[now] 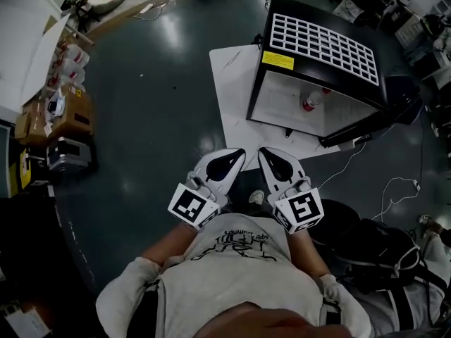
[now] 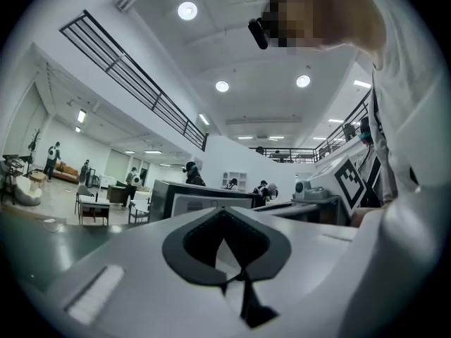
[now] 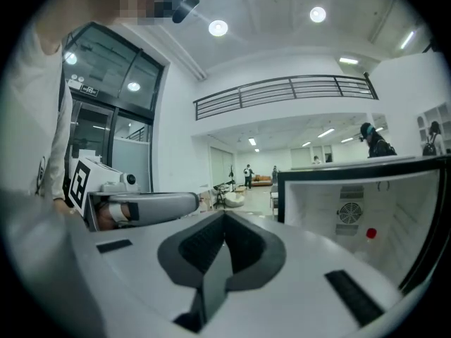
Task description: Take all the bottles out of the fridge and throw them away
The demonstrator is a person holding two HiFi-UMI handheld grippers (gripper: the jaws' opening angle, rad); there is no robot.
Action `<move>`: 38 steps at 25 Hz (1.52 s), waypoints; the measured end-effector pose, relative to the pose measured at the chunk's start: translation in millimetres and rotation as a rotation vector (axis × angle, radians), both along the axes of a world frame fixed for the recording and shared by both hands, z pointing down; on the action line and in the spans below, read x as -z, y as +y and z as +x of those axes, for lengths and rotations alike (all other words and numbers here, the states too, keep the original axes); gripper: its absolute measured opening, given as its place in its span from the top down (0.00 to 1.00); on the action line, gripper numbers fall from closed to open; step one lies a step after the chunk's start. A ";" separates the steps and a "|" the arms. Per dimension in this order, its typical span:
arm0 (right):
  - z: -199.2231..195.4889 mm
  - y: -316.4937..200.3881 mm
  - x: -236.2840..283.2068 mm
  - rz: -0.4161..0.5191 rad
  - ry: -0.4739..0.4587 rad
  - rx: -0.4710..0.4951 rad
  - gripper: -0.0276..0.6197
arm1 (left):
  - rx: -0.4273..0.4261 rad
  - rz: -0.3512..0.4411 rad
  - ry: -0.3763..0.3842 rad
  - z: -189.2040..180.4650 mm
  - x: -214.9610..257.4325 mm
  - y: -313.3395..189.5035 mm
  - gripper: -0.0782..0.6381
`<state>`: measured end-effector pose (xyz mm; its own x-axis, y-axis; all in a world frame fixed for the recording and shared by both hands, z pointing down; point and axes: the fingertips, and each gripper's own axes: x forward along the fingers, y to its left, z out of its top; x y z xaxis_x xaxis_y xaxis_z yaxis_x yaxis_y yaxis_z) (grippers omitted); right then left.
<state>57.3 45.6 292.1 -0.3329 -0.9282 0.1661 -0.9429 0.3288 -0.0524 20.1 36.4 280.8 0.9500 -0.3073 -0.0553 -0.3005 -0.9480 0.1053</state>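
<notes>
Shirt point(image 1: 232, 259) is nearest, then left gripper point(image 1: 237, 155) and right gripper point(image 1: 265, 153), both pinched shut with nothing in them. Bottle point(image 1: 310, 103) sits inside the open fridge point(image 1: 324, 48), ahead and off right, so I'd say the right gripper is nearer.

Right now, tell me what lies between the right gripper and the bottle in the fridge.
Head view: the white floor sheet, then the fridge's open front, between right gripper and bottle.
</notes>
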 end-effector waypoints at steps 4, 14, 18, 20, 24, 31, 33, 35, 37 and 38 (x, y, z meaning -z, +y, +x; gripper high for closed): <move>20.9 11.8 4.9 0.006 0.008 -0.046 0.94 | -0.048 0.005 -0.001 21.8 3.2 11.0 0.88; 83.3 39.8 7.9 0.013 0.001 -0.156 0.94 | -0.149 -0.005 0.005 83.0 8.2 33.8 0.88; 104.7 48.9 4.9 0.015 -0.007 -0.175 0.94 | -0.179 -0.021 0.005 105.6 7.1 42.0 0.88; 114.5 52.3 4.4 0.015 -0.009 -0.179 0.94 | -0.182 -0.013 0.002 115.4 8.0 44.9 0.88; 135.0 57.5 4.4 0.016 -0.010 -0.180 0.94 | -0.176 -0.008 -0.005 134.6 6.6 48.9 0.88; 166.1 65.2 -3.0 0.002 -0.011 -0.183 0.94 | -0.175 -0.008 -0.002 165.7 1.8 55.2 0.88; 172.7 65.8 -4.2 -0.002 -0.008 -0.190 0.94 | -0.173 -0.010 -0.002 172.2 0.7 54.4 0.88; 177.3 65.9 -4.5 -0.003 -0.006 -0.196 0.94 | -0.175 -0.007 -0.003 176.7 0.9 54.3 0.88; 181.3 64.5 -3.3 0.002 -0.005 -0.203 0.94 | -0.179 -0.002 -0.005 180.5 0.0 53.8 0.88; 183.8 63.2 -2.8 0.005 -0.004 -0.209 0.94 | -0.181 0.000 -0.007 182.6 -1.2 53.0 0.88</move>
<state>241.1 108.8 295.0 -0.1339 -0.9780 0.1599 -0.9904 0.1266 -0.0552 202.7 89.4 282.0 0.9902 -0.1307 -0.0486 -0.1252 -0.9867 0.1034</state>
